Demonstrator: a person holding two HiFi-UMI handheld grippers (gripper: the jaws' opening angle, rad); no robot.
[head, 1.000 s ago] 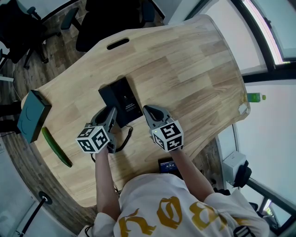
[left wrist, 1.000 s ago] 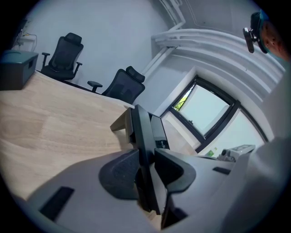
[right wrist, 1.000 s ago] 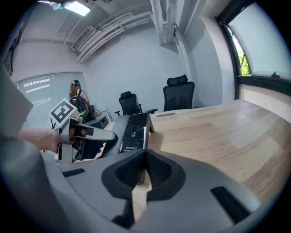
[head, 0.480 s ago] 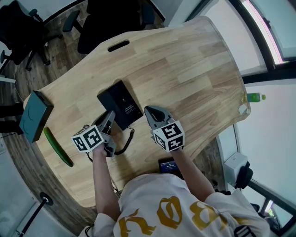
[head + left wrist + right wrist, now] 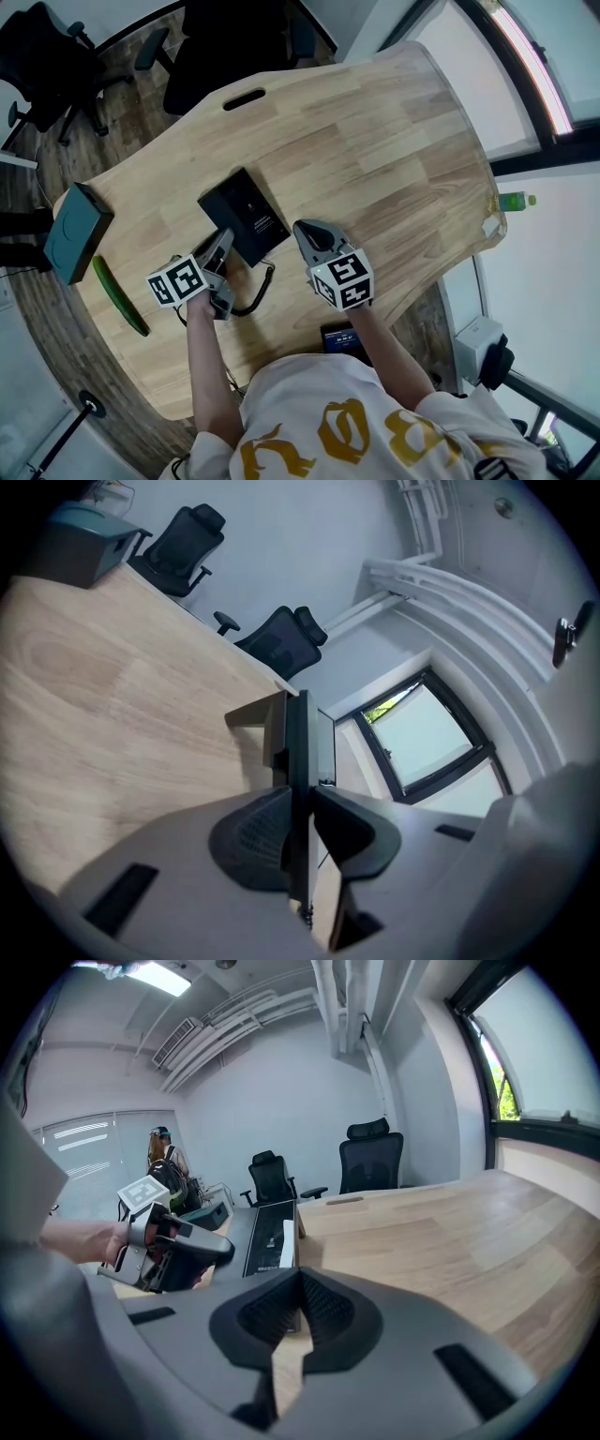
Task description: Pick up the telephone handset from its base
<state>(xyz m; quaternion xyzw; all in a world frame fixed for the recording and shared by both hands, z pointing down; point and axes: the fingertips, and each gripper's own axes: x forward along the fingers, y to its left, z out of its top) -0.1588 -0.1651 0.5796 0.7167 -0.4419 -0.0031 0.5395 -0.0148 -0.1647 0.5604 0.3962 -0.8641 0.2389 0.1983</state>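
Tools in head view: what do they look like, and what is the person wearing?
Left tool and right tool: grey moulded shells, with dark ribbed pads inside the jaws. Each carries a white cube with black square markers. No cables show on them. The person wears a white short-sleeved shirt with gold print.

No lettering anywhere is clear enough to read.
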